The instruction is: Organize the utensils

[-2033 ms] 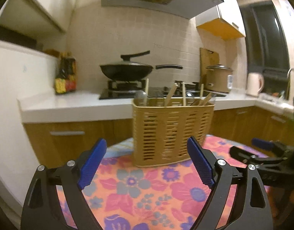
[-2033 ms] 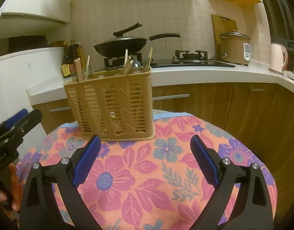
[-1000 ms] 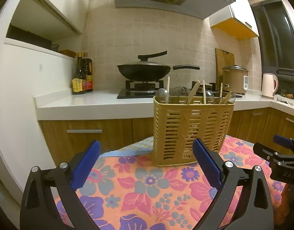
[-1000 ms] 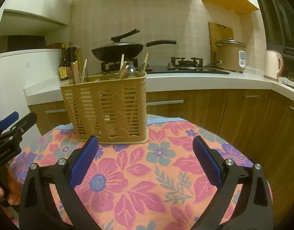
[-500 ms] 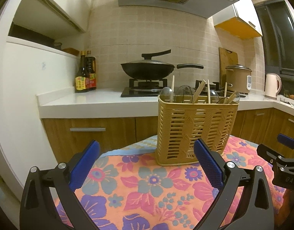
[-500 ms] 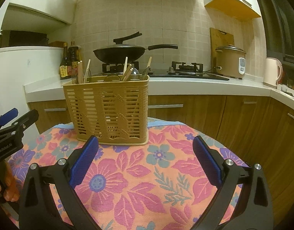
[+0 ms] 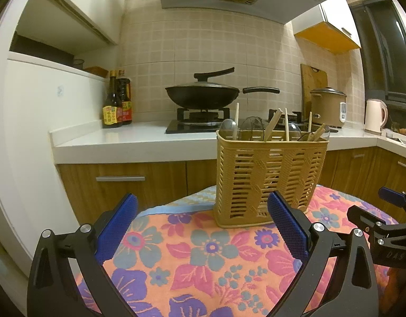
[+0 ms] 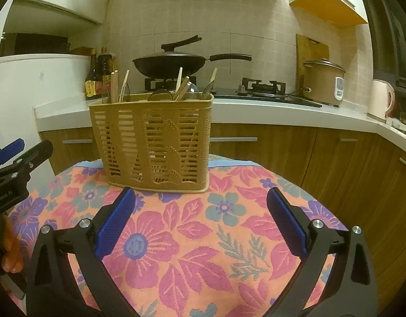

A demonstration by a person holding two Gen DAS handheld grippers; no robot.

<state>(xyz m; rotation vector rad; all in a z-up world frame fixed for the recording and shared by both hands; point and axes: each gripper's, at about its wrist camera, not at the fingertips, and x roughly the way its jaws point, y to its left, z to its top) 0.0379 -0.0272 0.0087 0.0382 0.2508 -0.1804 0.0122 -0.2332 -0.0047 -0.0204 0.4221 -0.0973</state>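
Note:
A tan slatted plastic utensil basket (image 7: 269, 177) stands upright on the floral tablecloth (image 7: 203, 259); it also shows in the right wrist view (image 8: 155, 145). Wooden chopsticks (image 7: 273, 124) and spoons (image 7: 226, 129) stick out of its top. My left gripper (image 7: 203, 227) is open and empty, short of the basket and to its left. My right gripper (image 8: 200, 224) is open and empty, in front of the basket. Each gripper shows at the edge of the other's view: the right gripper (image 7: 388, 211) and the left gripper (image 8: 18, 155).
Behind the table runs a white kitchen counter (image 7: 129, 140) with wooden cabinets. On it are a black wok (image 7: 203, 96) on a gas stove, sauce bottles (image 7: 117, 100), a rice cooker (image 7: 327, 105) and a kettle (image 7: 374, 116). The table's far edge lies just behind the basket.
Both grippers have pulled back and levelled a little; the basket looks slightly farther and more to the right in the left wrist view. Both stay open and empty.

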